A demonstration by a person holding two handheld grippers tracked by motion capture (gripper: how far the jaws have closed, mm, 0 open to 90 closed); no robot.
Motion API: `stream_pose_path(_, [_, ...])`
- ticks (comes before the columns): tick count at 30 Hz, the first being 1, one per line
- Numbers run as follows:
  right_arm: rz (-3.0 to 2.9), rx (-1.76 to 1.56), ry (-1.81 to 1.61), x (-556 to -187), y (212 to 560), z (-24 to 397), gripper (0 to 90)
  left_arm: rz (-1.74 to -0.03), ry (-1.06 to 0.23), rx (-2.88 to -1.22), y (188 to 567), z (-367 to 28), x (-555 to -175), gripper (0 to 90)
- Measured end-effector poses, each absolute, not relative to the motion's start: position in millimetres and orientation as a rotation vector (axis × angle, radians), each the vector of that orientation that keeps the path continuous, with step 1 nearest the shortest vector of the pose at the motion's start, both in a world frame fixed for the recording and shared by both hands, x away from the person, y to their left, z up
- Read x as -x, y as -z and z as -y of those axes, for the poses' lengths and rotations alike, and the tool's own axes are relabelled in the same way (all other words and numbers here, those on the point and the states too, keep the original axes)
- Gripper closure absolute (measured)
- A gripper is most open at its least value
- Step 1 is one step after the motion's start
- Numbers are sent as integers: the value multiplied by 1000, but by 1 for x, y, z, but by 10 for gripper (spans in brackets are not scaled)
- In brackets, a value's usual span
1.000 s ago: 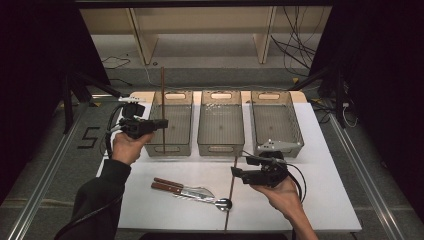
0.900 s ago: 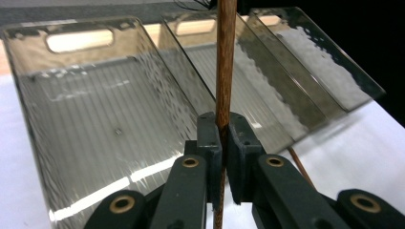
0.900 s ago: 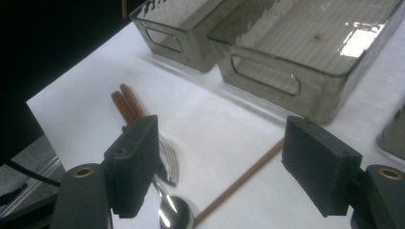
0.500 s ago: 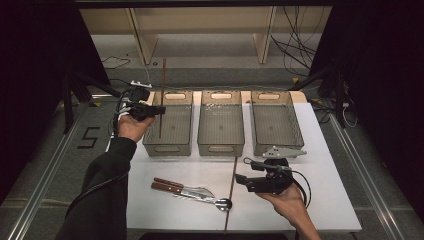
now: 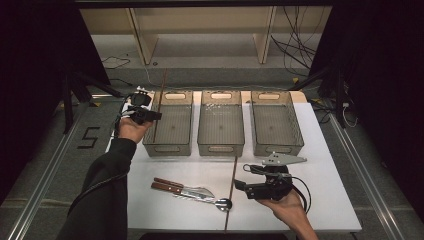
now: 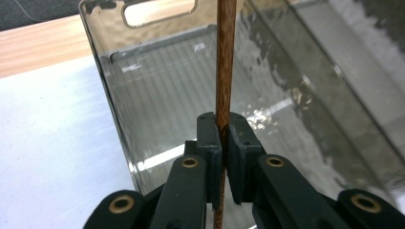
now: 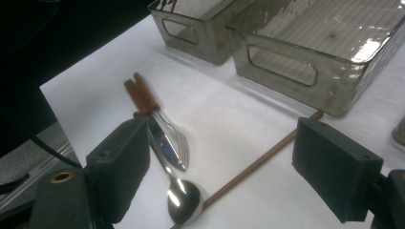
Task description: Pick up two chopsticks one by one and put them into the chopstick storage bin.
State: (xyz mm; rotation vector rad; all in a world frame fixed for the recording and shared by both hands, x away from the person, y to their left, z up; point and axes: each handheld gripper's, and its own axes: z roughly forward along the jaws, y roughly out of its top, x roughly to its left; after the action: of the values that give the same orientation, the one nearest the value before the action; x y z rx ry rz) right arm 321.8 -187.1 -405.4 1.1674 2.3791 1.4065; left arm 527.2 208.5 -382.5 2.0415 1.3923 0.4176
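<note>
My left gripper [image 5: 154,115] [image 6: 222,128] is shut on a thin brown wooden stick [image 5: 160,100] [image 6: 225,62], which stands steeply over the left clear bin [image 5: 169,146] [image 6: 119,119]. The stick's lower end reaches down into that bin. My right gripper [image 5: 243,177] [image 7: 229,160] hovers low over the white table near its front, and its jaws have just been opening. Nothing is pressed between them. A second brown stick [image 5: 231,192] [image 7: 258,162] lies flat on the table just left of it, seen beyond the open jaws.
Three clear bins stand in a row, the middle bin [image 5: 221,146] and the right bin [image 5: 277,147] among them. A knife and fork with wooden handles [image 5: 170,186] [image 7: 143,98] and a spoon [image 5: 222,203] [image 7: 184,202] lie on the white table [image 5: 320,200].
My left hand carried its stick away from me and to the left edge of the left bin, then sank a little. The right gripper's jaws spread wider while that hand stayed put.
</note>
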Motion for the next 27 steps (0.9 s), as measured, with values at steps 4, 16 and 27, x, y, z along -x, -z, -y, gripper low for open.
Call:
stream_pose_path(4, [-2386, -1164, -1403, -321, 405, 186, 210, -1405, -399, -2058, 391, -211, -528, 846])
stream_pose_path(16, [-2390, -1158, -1401, -321, 407, 185, 210, -1430, -362, -2067, 399, -213, -525, 840])
stream_pose_path(27, [-2383, -1163, -1397, -321, 406, 187, 209, -1468, -348, -2000, 396, -215, -521, 472])
